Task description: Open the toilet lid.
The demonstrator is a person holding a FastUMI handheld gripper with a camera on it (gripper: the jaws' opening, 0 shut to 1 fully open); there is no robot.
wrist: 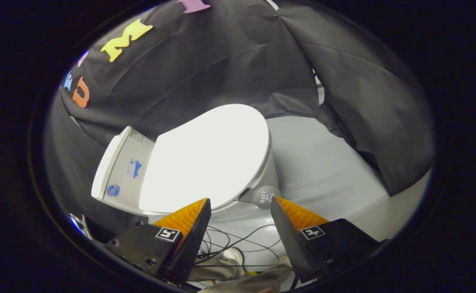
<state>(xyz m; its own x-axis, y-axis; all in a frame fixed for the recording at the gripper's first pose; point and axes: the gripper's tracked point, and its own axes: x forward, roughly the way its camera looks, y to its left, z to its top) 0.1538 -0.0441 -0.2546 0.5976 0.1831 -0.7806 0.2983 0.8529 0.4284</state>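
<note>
Centrally framed: closed toilet lid [205,156], tank [120,171] to its left, pale grey floor [323,171] right, black cloth wall [230,57] across the top. Lower down, gripper [240,203] spread wide, grasping nothing, above loose cables [238,240].

Black cloth [230,69] hangs as the booth's wall, creased and folded, with a second drape [376,122] of it falling forward on one side and its lower hem lying on the floor. The floor [323,171] is pale grey and smooth. Thin dark cables [238,240] loop loosely across it in the foreground. Beside the cables lies a crumpled piece of beige fabric [258,278], partly overlapped by them.
</note>
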